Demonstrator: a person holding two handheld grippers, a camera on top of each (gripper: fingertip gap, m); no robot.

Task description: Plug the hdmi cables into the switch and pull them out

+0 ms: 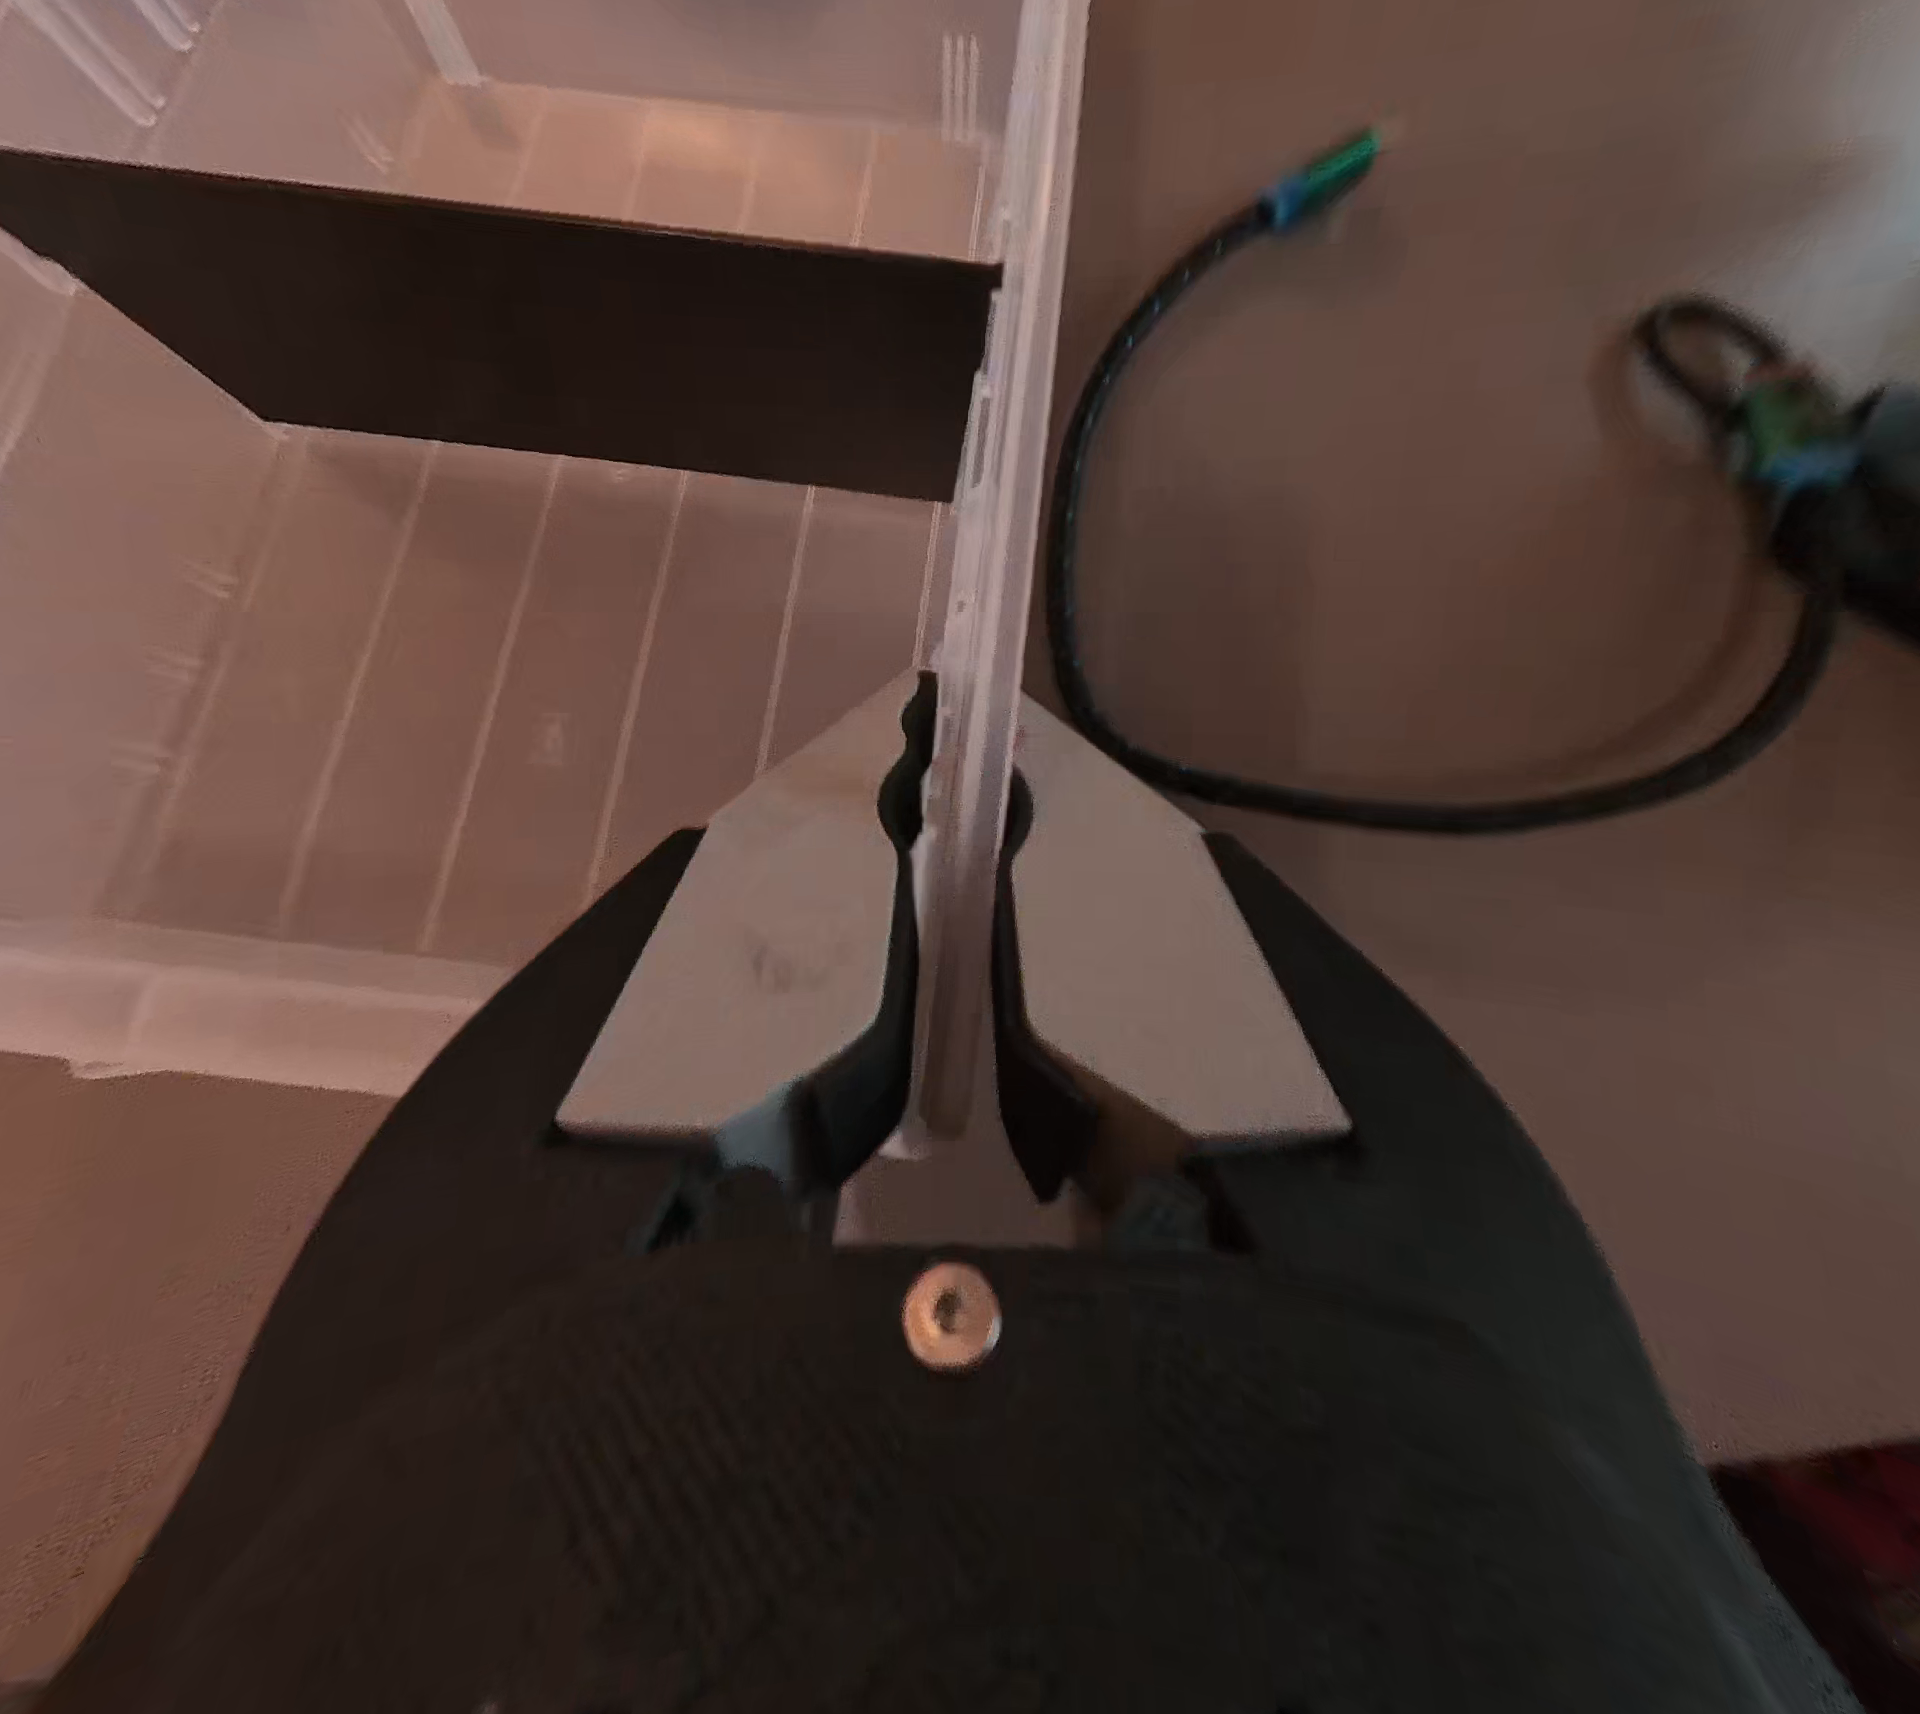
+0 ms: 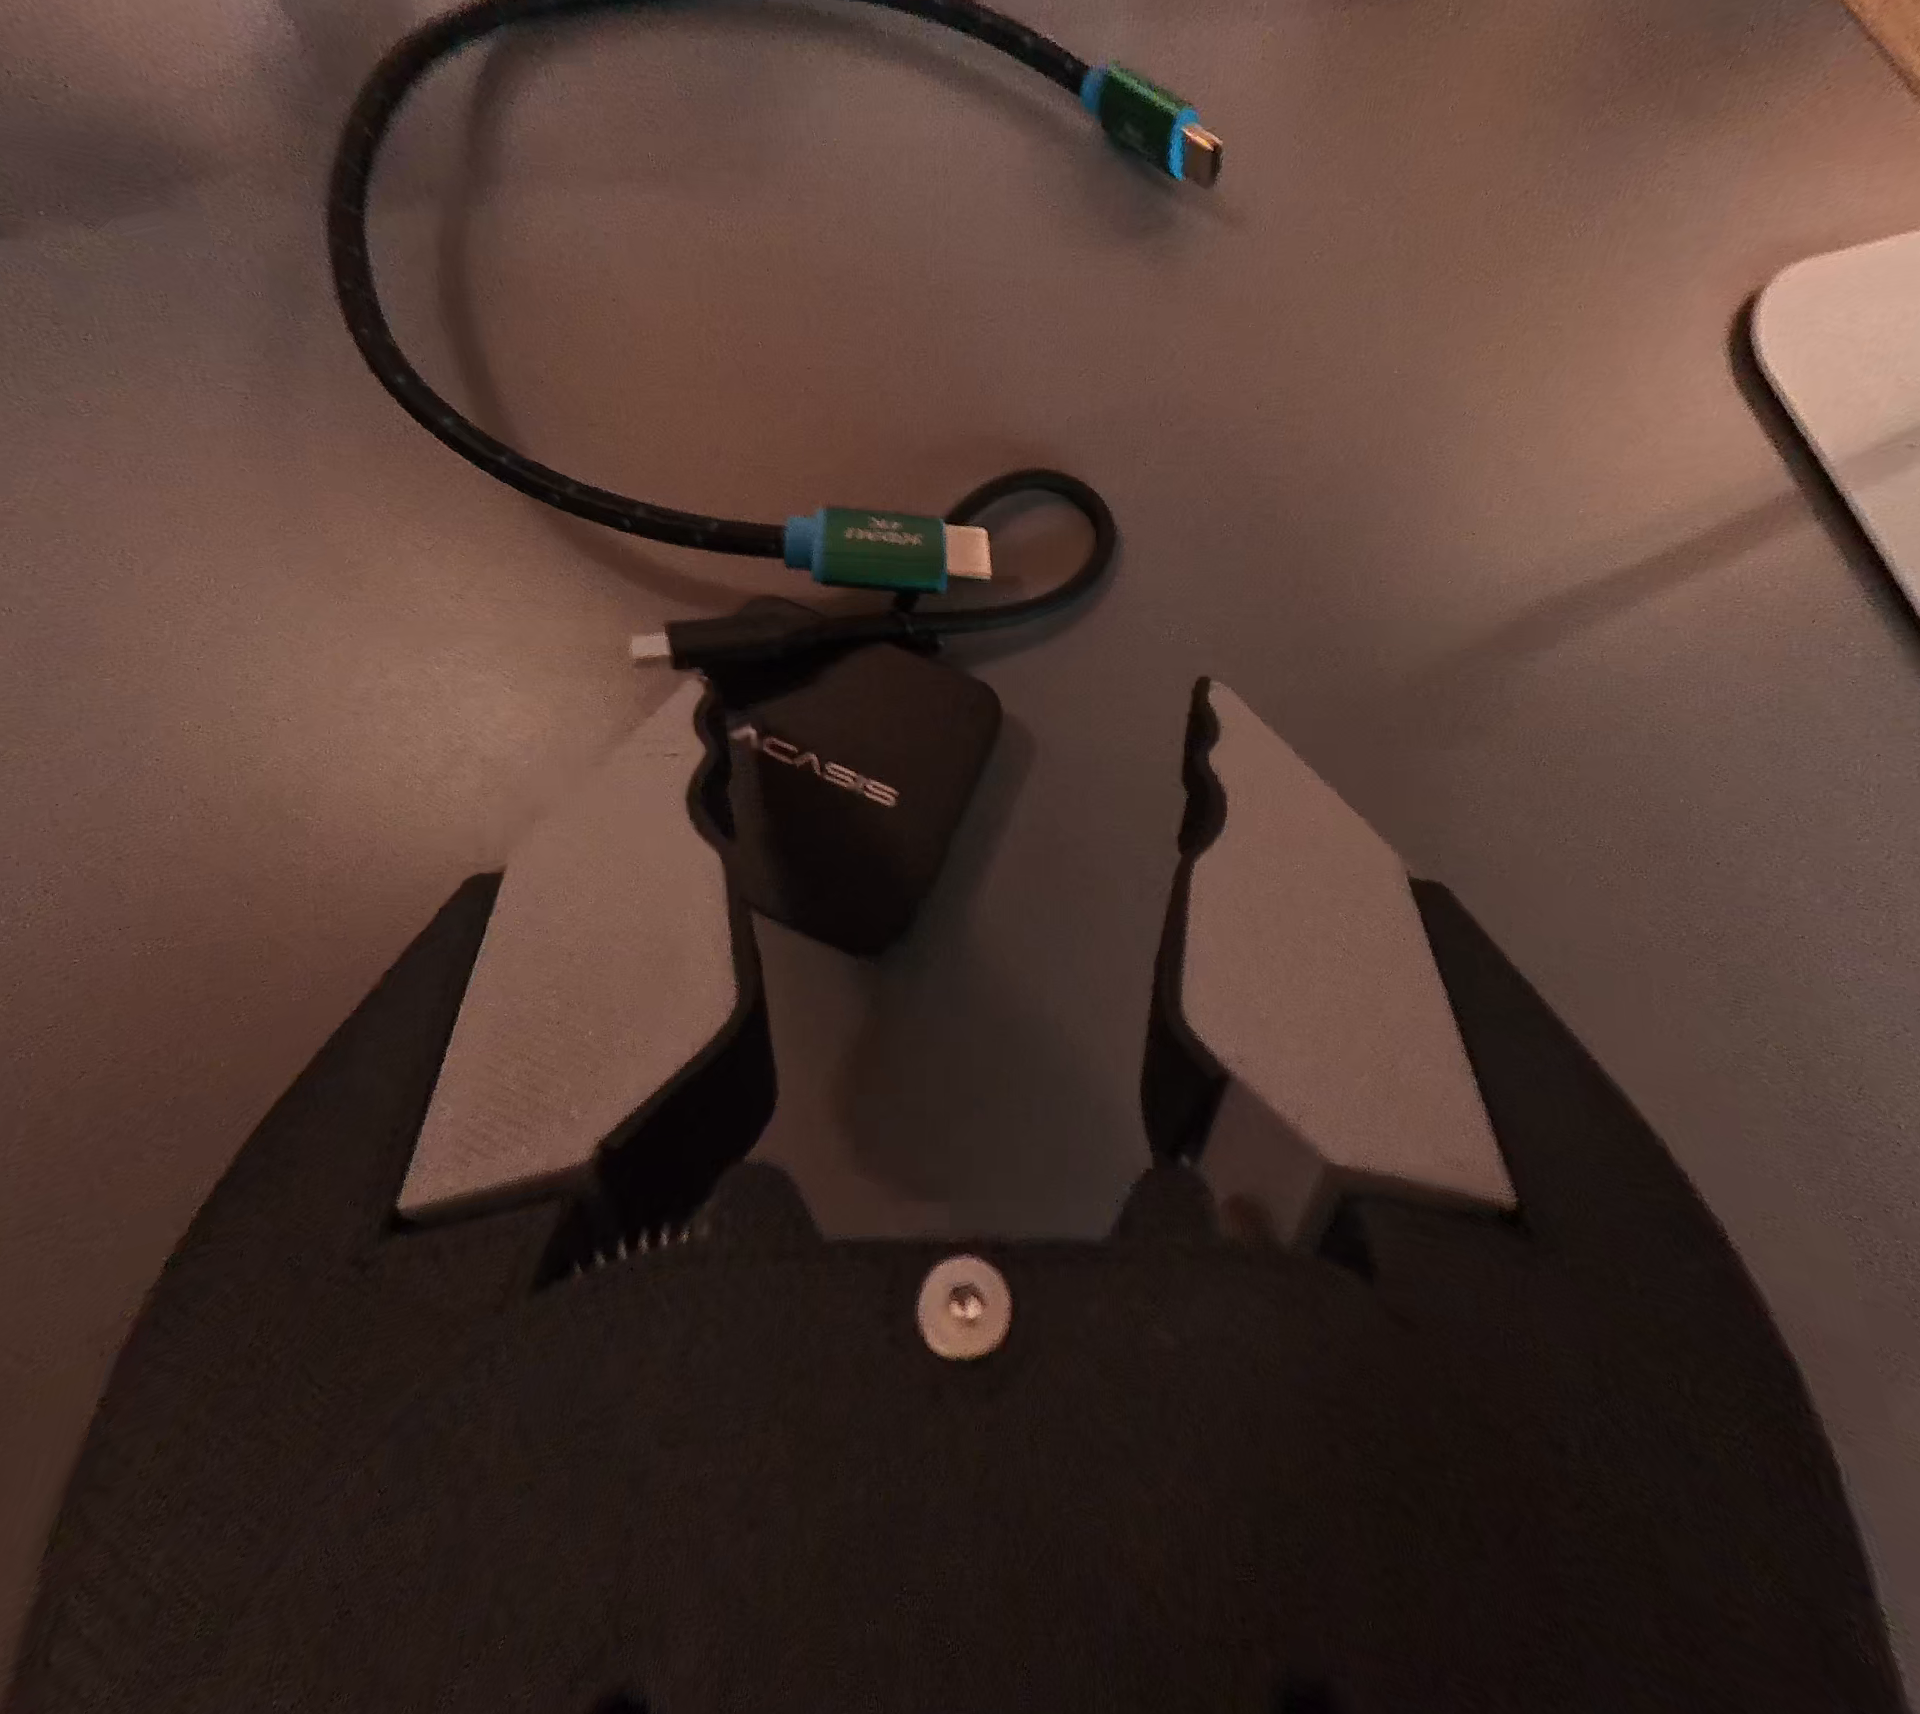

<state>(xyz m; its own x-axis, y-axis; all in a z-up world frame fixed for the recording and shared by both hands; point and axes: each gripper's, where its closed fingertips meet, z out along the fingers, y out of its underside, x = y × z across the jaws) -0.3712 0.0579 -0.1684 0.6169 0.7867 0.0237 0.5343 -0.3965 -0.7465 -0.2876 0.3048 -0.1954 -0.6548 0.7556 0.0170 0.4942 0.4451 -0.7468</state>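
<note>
The right gripper (image 2: pixel 951 729) is wide open above the switch (image 2: pixel 873 823); the HDMI cable (image 2: pixel 416 106) lies just beyond. The left gripper (image 1: pixel 961 729) is closed on the clear box wall (image 1: pixel 1029 417).

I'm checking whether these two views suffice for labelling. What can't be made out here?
- Switch, right wrist view: its ports face away, and the right tool finger covers one edge.
- Switch, left wrist view: motion blur at the right edge.
- Clear bin, left wrist view: cut off by the top and left edges.
- Far HDMI plug, left wrist view: small and blurred.
- Left tool: absent from the right wrist view.
</note>
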